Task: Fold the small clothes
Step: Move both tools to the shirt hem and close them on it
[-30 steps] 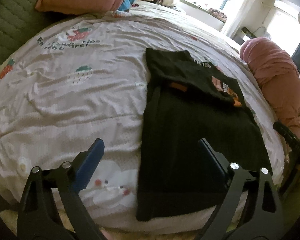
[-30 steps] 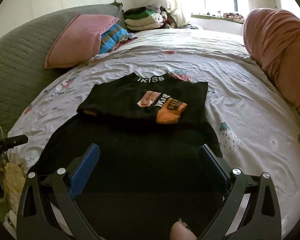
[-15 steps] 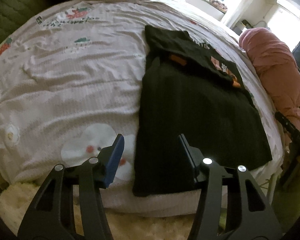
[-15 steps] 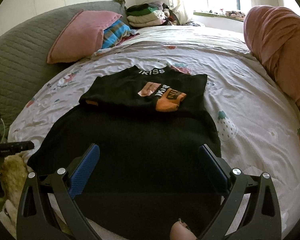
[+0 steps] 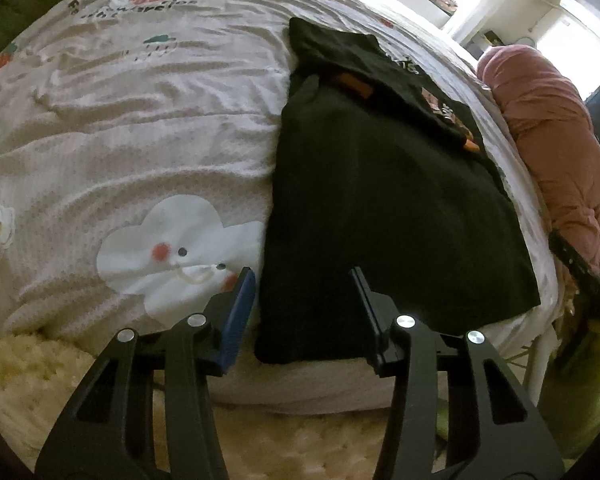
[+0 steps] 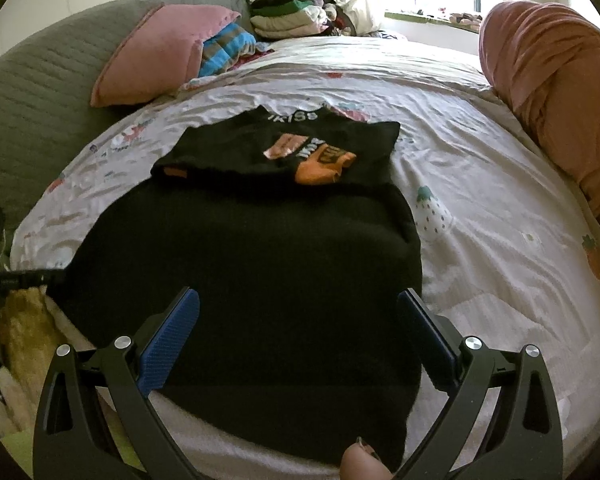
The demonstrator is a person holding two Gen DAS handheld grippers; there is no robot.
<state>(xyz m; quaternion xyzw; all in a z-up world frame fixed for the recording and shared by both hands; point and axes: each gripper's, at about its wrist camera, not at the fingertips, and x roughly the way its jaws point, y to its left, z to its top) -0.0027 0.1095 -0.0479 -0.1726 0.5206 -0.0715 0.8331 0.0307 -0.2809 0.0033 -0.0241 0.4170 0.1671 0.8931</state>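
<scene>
**Black garment flat on the bed, both grippers at its near hem**

Pale cotton, printed with strawberries and a smiling cloud, covered the bed [image 6: 500,208] from the grey quilted headboard [image 6: 32,92] to the near edge. A rolled pink blanket [image 6: 556,80] lay along one side, and a pink pillow [image 6: 160,52] leaned on the headboard beside a stack of folded clothes [image 6: 288,16].

The black garment [image 6: 252,272] lay spread flat in the middle of the bed, its near hem reaching the mattress edge. Its far end was folded back over itself, showing an orange and white print [image 6: 320,156].

The left gripper [image 5: 302,300] hung over the garment's near left corner, jaws closing, one finger over the sheet and the other over the black cloth; the corner sat between them, not yet pinched. The right gripper [image 6: 298,332] stood over the near hem with its jaws wide apart and nothing clamped. A fingertip [image 6: 360,464] showed below it.
</scene>
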